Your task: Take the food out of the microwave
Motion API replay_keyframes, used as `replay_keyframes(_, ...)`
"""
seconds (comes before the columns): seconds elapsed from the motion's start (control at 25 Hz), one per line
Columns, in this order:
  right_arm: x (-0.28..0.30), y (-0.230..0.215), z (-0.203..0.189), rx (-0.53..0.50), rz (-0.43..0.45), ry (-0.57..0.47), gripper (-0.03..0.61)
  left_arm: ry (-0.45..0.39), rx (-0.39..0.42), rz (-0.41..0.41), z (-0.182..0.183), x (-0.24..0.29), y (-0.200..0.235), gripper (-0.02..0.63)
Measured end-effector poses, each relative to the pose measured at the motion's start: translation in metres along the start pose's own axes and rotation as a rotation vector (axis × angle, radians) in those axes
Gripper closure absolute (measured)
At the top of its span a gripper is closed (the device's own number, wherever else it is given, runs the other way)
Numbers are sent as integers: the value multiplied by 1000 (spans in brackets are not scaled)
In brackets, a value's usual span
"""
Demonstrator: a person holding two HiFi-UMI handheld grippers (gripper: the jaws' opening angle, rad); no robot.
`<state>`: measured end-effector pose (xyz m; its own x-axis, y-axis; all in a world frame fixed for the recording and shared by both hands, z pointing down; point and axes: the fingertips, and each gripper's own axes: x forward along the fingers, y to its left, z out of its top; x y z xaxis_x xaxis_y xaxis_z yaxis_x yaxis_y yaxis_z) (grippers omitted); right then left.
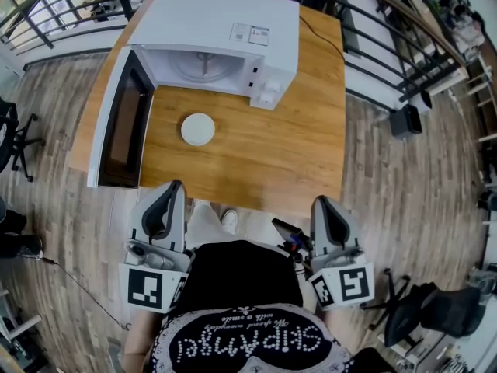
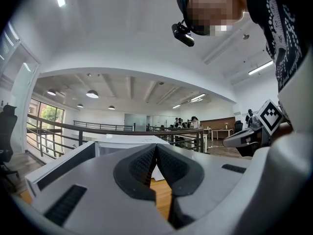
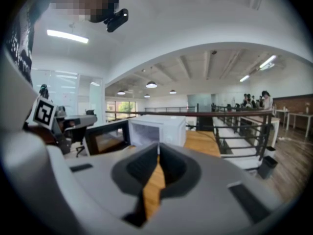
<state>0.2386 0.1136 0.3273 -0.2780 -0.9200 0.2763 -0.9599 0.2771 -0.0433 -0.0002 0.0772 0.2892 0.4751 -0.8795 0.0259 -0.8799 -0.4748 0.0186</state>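
Observation:
A white microwave [image 1: 221,33] stands at the far side of the wooden table [image 1: 287,146], its door [image 1: 120,123] swung wide open to the left. Its cavity shows only the glass turntable [image 1: 203,66]. A round white plate or lidded dish [image 1: 198,129] sits on the table in front of the microwave. My left gripper [image 1: 172,189] and right gripper [image 1: 320,206] hang shut and empty near the table's front edge, close to the person's body. In the right gripper view the microwave [image 3: 159,128] lies ahead; in the left gripper view it [image 2: 122,143] shows just over the shut jaws.
A black railing [image 1: 388,49] runs behind and to the right of the table. Office chairs stand on the wooden floor at the left [image 1: 15,134] and lower right [image 1: 427,309]. The person's white shoes [image 1: 228,220] show below the table edge.

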Motion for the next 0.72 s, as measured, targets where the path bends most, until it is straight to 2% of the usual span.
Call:
replay_keyframes(0.2, -2, 3, 0, -3, -4, -5, 543, 13, -21, -12, -2, -4, -2, 581)
replay_keyframes(0.48, -4, 8, 1, -8, -4, -4, 543, -30, -27, -8, 7, -10, 3, 581)
replay_keyframes(0.72, 4, 12, 1, -16, 8, -4, 543, -2, -33, -9, 0, -11, 5, 581)
